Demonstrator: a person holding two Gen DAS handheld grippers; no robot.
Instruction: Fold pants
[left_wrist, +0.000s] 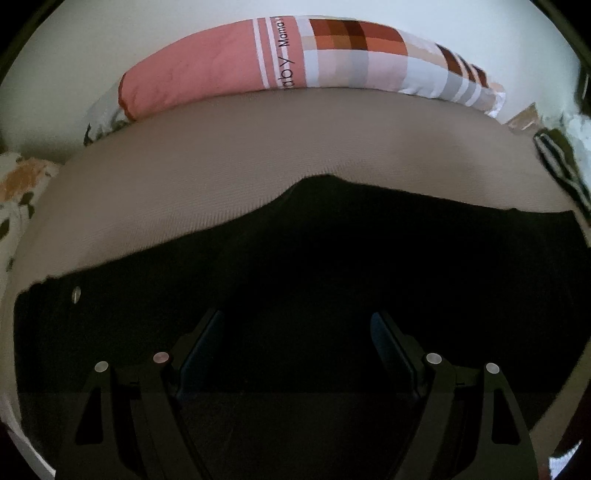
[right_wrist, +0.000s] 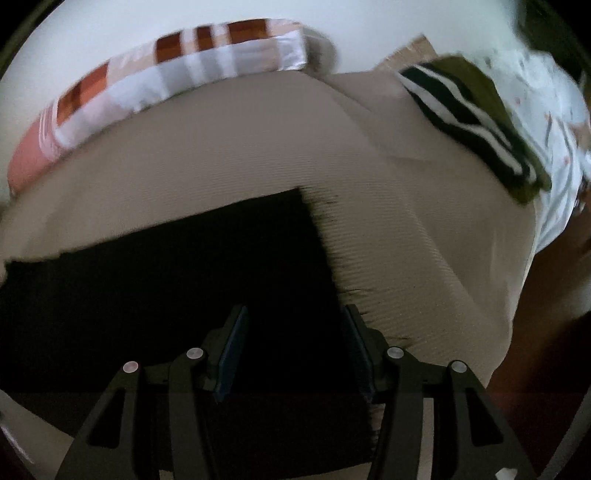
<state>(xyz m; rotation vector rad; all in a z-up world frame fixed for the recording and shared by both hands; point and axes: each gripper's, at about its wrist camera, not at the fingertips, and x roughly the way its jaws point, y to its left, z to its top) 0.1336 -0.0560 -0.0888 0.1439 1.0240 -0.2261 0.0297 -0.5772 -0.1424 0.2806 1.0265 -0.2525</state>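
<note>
We have the black pants (left_wrist: 332, 266) spread flat on the beige bed (left_wrist: 221, 166), lying under and ahead of both tools. The left tool (left_wrist: 297, 354) hangs over the broad middle of the cloth with its jaws wide apart and nothing between the pads; a small metal button (left_wrist: 76, 294) sits well off to its left, near the far edge. The right tool (right_wrist: 295, 350) stands about half open over the end of the pants, its right finger (right_wrist: 356, 350) just at the cut edge where black meets beige, and it grips nothing that we can see.

Our worry is the right side: with that finger straddling the edge, closing could pinch only a sliver of hem, or catch the bed cover along with it. The left tool over mid-fabric could take a single layer and drag the pants into a bunch. The cloth is so dark that we cannot read its layers or creases. A striped garment (right_wrist: 472, 125) lies ahead to the right, near the likely sweep.
</note>
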